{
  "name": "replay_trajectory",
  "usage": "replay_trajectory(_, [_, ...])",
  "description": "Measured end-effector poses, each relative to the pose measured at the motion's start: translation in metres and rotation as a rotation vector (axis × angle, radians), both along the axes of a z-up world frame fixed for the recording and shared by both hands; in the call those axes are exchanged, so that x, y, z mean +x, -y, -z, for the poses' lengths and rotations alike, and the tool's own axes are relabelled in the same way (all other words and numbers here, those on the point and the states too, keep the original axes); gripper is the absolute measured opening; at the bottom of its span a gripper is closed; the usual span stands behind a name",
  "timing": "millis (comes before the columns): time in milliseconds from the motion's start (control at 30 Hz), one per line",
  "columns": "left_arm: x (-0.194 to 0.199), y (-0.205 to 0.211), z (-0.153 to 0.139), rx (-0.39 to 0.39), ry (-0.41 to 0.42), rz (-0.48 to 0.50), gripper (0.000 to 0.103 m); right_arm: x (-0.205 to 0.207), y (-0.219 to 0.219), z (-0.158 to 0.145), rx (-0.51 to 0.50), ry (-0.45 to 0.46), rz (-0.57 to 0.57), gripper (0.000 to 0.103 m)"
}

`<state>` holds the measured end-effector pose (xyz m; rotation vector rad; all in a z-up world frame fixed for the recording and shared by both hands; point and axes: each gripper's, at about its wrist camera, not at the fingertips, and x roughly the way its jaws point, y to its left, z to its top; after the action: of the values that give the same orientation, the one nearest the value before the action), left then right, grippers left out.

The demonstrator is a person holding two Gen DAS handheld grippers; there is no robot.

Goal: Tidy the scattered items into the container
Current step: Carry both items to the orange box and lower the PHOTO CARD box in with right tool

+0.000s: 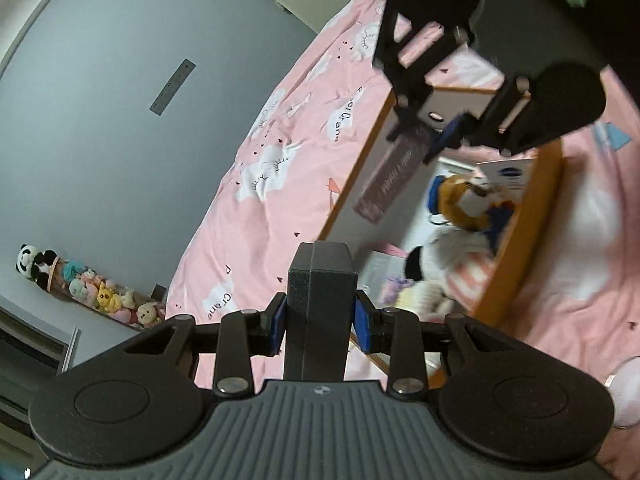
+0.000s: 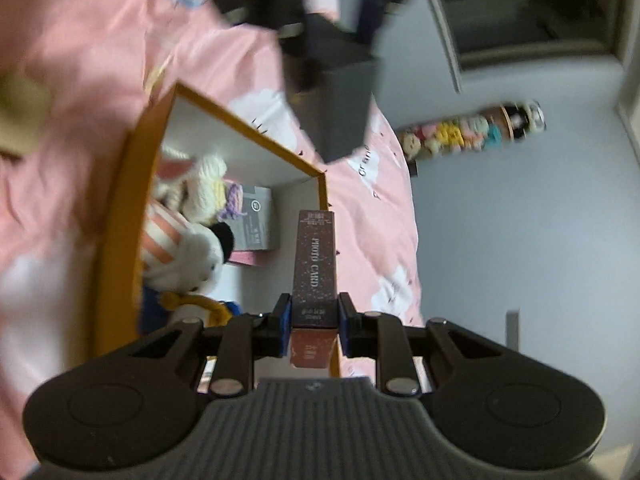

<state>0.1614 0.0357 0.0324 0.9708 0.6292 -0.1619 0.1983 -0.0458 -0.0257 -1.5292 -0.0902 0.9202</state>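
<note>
My left gripper (image 1: 320, 322) is shut on a dark grey box (image 1: 322, 292), held above the near edge of the orange-rimmed container (image 1: 516, 248). My right gripper (image 2: 314, 322) is shut on a long brown box printed PHOTO CARD (image 2: 315, 264), held over the container's rim (image 2: 116, 216). From the left wrist view the right gripper (image 1: 434, 136) shows above the container with the brown box (image 1: 394, 172) hanging from it. The grey box (image 2: 344, 108) shows blurred in the right wrist view. Inside lie plush toys (image 2: 188, 248), a grey box (image 2: 256, 220) and a white card (image 1: 508, 174).
The container sits on a bed with a pink cloud-print cover (image 1: 280, 168). The grey floor (image 1: 100, 120) lies beside the bed. A row of plush toys (image 1: 92, 288) stands along the wall. A pink slipper-like thing (image 1: 626, 392) is at the right edge.
</note>
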Motion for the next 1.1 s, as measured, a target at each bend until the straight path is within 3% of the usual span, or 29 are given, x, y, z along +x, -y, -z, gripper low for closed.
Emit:
replay_trajectory(133, [0.028, -0.007, 0.01, 0.013, -0.024, 0.012, 0.039, 0.022, -0.023, 0.03, -0.064, 0.064, -0.079, 0.025])
replay_trajectory(367, [0.06, -0.016, 0.037, 0.047, -0.043, 0.041, 0.039, 0.05, -0.056, 0.065, -0.124, 0.092, -0.187, 0.025])
replay_trajectory(767, [0.077, -0.027, 0.062, 0.091, -0.036, 0.066, 0.039, 0.065, -0.09, 0.097, -0.156, 0.116, -0.287, 0.025])
replay_trajectory(833, [0.077, -0.027, 0.062, 0.092, -0.033, 0.069, 0.039, 0.066, -0.093, 0.094, -0.147, 0.089, -0.265, 0.028])
replay_trajectory(900, [0.078, -0.027, 0.062, 0.089, -0.032, 0.068, 0.039, 0.07, -0.096, 0.088, -0.121, 0.054, -0.222, 0.042])
replay_trajectory(933, [0.078, -0.028, 0.062, 0.089, -0.03, 0.069, 0.039, 0.073, -0.097, 0.084, -0.111, 0.026, -0.194, 0.042])
replay_trajectory(1100, [0.079, -0.025, 0.065, 0.103, -0.022, 0.07, 0.04, 0.093, -0.109, 0.061, -0.035, -0.246, 0.025, 0.043])
